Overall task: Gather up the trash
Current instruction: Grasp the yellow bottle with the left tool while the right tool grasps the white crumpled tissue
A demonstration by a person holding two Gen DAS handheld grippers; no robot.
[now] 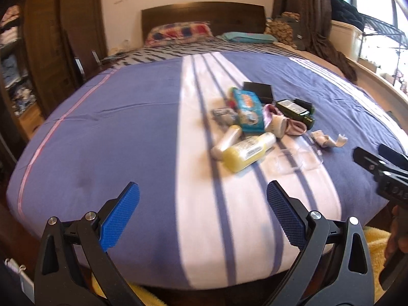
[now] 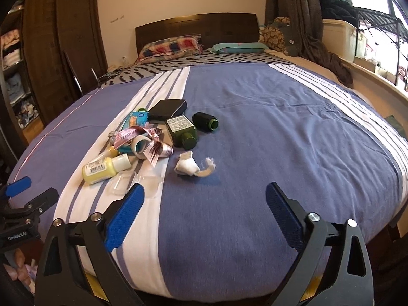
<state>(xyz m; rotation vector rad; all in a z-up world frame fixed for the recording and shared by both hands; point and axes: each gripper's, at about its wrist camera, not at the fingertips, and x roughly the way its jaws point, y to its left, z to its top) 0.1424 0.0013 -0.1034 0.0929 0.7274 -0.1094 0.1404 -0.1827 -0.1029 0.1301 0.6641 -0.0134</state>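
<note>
On the blue bedspread (image 2: 267, 132) with its white stripes, a loose heap of trash lies a little left of the bed's middle, well apart from both grippers. Nearest the foot of the bed lies a yellow bottle (image 2: 102, 169) on its side with a pale cap and a barcode label; in the left wrist view the same bottle (image 1: 248, 150) rests against a small white tube (image 1: 227, 140). Just right of it sits clear plastic packaging (image 1: 297, 160), flat on a white stripe. Farther up the bed lies a blue snack packet (image 1: 248, 109), and over it, in the right wrist view, a tangle of pink ribbon (image 2: 150, 144) around a tape roll (image 2: 141, 146). Right of the ribbon lies a dark green bottle (image 2: 182, 131) with a printed label, beside a second small green container (image 2: 205, 121) on its side, and a black box (image 2: 168, 108) sits at the far edge of the heap. A crumpled white scrap (image 2: 190, 167) lies alone on the blue cloth, near and right of the heap. At the foot of the bed the left gripper (image 1: 202, 204) hangs with its blue pads spread wide and nothing between them; the right gripper (image 2: 204, 201) is likewise spread and grasps nothing. At the far end are a wooden headboard (image 2: 196, 26) and a checked pillow (image 2: 170, 46).
</note>
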